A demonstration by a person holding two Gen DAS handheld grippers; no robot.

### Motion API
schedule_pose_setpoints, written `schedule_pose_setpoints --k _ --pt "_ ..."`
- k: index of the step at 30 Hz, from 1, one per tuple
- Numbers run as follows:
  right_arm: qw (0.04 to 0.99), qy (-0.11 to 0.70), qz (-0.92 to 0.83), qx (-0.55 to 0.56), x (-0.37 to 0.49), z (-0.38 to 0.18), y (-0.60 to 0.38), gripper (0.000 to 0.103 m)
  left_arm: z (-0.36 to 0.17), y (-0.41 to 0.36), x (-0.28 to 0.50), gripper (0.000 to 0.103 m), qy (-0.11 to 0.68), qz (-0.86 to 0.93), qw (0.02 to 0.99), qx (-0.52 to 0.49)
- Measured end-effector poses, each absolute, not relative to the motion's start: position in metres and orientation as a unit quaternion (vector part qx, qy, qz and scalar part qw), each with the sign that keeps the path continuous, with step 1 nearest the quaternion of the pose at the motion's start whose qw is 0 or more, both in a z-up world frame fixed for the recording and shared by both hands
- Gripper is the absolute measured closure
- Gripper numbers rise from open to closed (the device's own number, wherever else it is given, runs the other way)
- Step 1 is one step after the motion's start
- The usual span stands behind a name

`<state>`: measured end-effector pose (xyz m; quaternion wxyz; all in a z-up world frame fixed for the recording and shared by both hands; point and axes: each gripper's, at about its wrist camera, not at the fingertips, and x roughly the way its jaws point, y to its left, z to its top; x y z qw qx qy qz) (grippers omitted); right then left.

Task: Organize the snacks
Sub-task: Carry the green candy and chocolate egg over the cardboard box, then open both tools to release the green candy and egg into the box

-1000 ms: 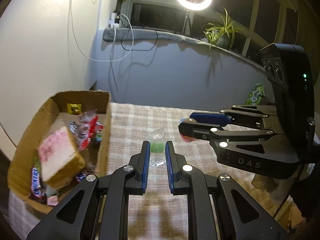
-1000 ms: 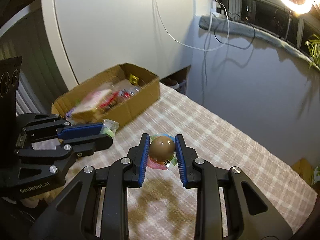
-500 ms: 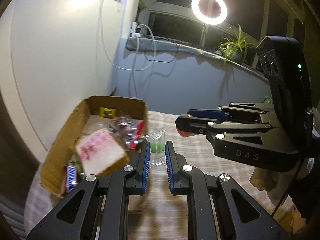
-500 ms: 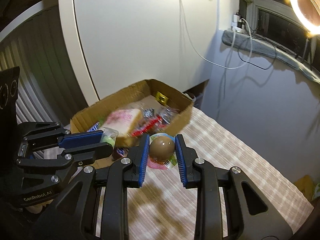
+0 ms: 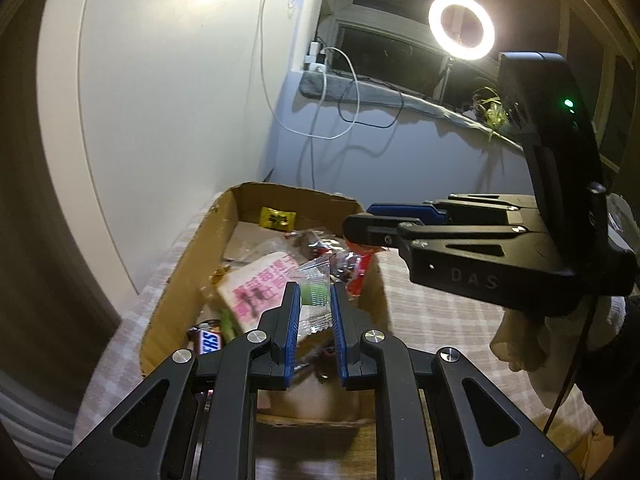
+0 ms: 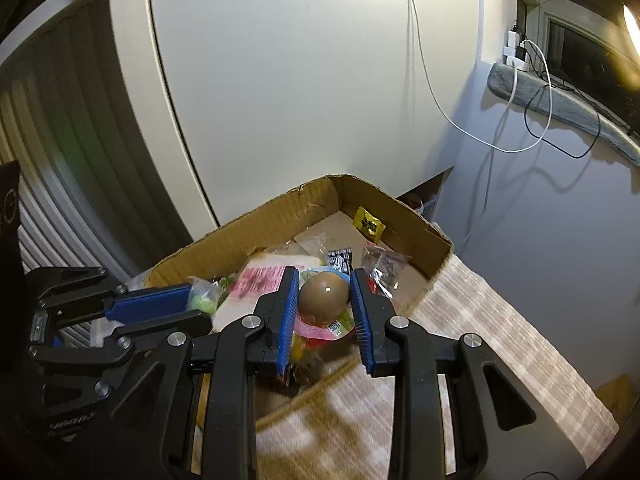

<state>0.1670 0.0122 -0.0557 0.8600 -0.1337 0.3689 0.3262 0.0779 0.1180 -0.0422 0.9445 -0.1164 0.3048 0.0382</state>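
The left gripper (image 5: 313,300) is clamped on a clear packet with a green sweet (image 5: 314,295), held over the cardboard box (image 5: 192,248). The right gripper (image 6: 325,298) grips a brown egg-shaped snack (image 6: 323,297) (its coloured wrapper shows fully only in the right view) above the same box. The ring light (image 5: 461,26) appears whole only in the left view.

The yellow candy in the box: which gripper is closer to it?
Right. The right gripper, holding a brown egg snack, reaches further over the box toward the yellow candy; the left gripper hangs nearer the front.
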Motion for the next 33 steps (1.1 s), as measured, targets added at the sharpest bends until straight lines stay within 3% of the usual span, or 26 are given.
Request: schedule_pose_setpoints --k 25,27,30,33 --pt "0.85 0.39 0.327 -0.132 0.204 -0.076 0.032 0.074 -0.057 0.142 0.09 0.085 0.317 0.064 0.937 -0.128" --pt "0.85 0.389 0.328 -0.133 0.204 -0.076 0.032 0.057 -0.057 0.142 0.089 0.08 0.317 0.065 0.937 -0.128" --pt "0.856 0.381 0.323 -0.134 0.203 -0.074 0.032 0.035 -0.056 0.141 0.089 0.054 0.315 0.068 0.938 -0.127" --pt "0.863 0.372 0.316 -0.133 0.202 -0.071 0.031 0.017 -0.055 0.14 0.088 0.047 0.312 0.07 0.939 -0.125"
